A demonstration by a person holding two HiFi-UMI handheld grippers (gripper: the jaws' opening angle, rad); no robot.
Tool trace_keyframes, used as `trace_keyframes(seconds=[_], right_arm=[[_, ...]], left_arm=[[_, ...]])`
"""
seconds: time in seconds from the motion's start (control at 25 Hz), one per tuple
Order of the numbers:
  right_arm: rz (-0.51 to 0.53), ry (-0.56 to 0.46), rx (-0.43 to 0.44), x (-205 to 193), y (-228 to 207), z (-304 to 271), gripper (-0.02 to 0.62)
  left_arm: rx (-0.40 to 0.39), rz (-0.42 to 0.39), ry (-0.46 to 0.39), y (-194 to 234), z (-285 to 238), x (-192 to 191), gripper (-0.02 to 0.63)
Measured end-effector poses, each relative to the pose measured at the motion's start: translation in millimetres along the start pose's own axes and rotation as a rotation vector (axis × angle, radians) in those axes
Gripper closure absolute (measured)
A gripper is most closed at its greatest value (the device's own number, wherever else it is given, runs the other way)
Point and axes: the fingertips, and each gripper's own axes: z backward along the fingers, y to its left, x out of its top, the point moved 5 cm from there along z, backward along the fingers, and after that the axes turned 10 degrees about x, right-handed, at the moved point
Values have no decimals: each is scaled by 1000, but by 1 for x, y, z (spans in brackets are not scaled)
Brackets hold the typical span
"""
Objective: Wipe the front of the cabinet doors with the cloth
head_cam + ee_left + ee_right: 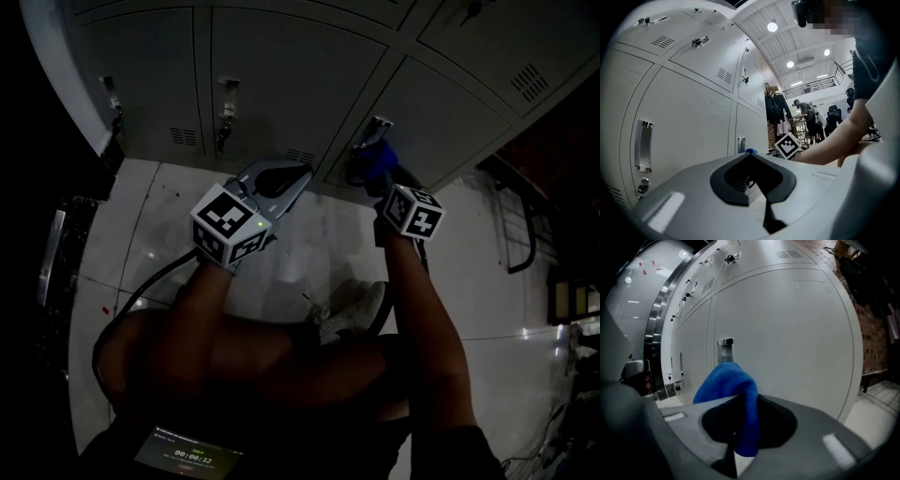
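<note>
Two jaw pairs shut: right gripper clamped on the soft blue cloth, up at the pale grey metal cabinet doors, upper centre of the head view; left gripper closed on nothing. Probably mid-wipe; next, sweeping across the panel.

Pale grey sheet-metal cabinet doors: painted, smooth, faint satin sheen. Bright metal recessed door handle: polished, reflective. Blue fleecy cloth: soft nap, matt. Left gripper and right gripper: grey moulded plastic shells, smooth, matt; black inner linings, dull. White tiled floor: glossy, with bright glare
</note>
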Motion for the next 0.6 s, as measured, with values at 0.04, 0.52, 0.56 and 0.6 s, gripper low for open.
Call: trace_keyframes(seconds=[0.04, 0.52, 0.56, 0.6], right_arm=[[1, 4, -12, -1, -5, 3, 534], [-132, 15, -188, -26, -79, 47, 534], [-155, 6, -205, -27, -85, 51, 534], [-180, -4, -220, -29, -91, 56, 534]], left_arm=[[0, -2, 3, 0, 0, -1, 603], [-3, -14, 10, -3, 0, -2, 603], [-4, -14, 11, -3, 0, -2, 603], [-5, -15, 12, -4, 0, -3, 603]])
